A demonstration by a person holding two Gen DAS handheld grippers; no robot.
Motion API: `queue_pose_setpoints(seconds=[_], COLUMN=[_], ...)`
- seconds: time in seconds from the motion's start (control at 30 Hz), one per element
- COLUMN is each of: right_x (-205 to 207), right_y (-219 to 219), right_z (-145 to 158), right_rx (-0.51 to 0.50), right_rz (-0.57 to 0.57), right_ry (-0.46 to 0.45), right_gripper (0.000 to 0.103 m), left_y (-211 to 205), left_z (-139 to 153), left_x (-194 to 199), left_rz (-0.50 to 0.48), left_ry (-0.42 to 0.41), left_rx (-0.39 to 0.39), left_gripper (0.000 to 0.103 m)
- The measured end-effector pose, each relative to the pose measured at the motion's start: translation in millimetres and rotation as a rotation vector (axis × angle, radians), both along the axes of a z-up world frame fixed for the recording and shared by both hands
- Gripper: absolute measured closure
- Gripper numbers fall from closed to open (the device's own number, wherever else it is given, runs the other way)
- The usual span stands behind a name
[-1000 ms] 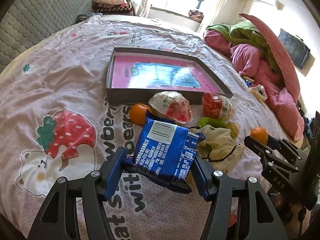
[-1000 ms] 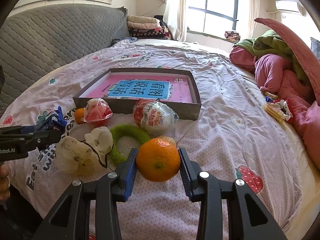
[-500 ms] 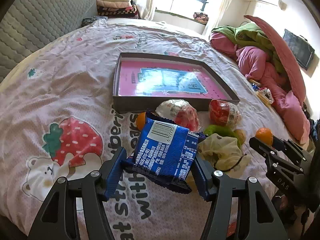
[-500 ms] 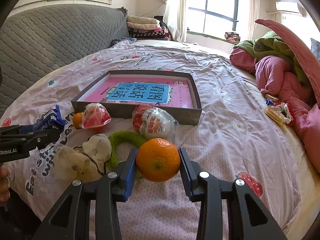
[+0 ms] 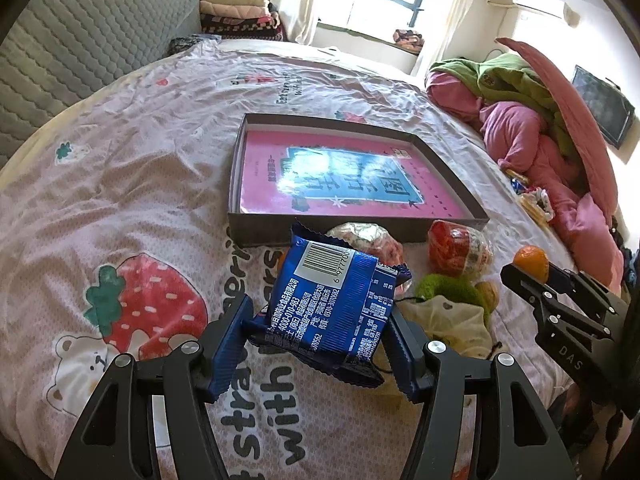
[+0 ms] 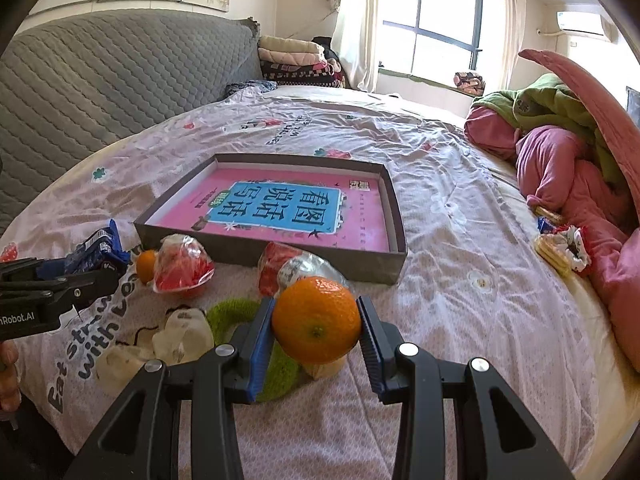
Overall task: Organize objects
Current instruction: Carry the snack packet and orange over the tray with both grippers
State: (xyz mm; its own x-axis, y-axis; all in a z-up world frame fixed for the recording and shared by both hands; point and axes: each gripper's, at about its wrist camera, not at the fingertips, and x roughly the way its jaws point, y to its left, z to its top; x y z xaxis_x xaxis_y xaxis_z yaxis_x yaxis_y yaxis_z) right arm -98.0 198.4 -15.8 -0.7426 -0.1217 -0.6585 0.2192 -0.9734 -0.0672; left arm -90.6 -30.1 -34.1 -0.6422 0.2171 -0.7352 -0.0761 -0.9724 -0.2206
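Nearest, clamped between the blue pads of the left gripper (image 5: 320, 344): a blue snack packet (image 5: 332, 304), crinkled at the sides, held clear above the strawberry-print bedsheet (image 5: 120, 200). Likewise pinched at its widest in the right gripper (image 6: 316, 340): an orange (image 6: 316, 320), lifted off the sheet. Probably mid-carry toward the shallow box (image 6: 394, 252) just beyond. Best done one at a time: keep both squeezes steady, rise enough to clear the near wall of the box, release only once well inside, low over the pink book (image 6: 280, 208) lying on its floor. Round fruit likely to roll, so better set against a wall or corner; soft foil packet likely to slip if the grip loosens early.

Just past the grippers, a cluster to pass over and not sweep: cream cloth pouch (image 6: 176, 340), green fuzzy ring (image 6: 232, 312), two wrapped red snacks (image 6: 182, 266) (image 6: 296, 268) and a second small orange (image 6: 146, 266), all close against the box's near wall. Open sheet wide on the left of the box and on the right up to the bed edge. Farther right, biscuits (image 6: 560, 246) and a heap of pink and green bedding (image 6: 560, 152); beyond, grey quilted headboard (image 6: 100, 68) and window (image 6: 432, 20).
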Motion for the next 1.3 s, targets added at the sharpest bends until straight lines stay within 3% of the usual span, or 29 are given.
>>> queue_pose_setpoints(seconds=[1.3], right_x=[-81], right_y=[-21], right_z=[15], right_rx=[0.032], right_rz=[0.018], right_ry=[0.029], right_gripper=[0.063], left_y=[-9], left_z=[6], left_x=[-72], left_rz=[0.061], left_ry=[0.023], left_rx=[-0.029], left_gripper=[0.038])
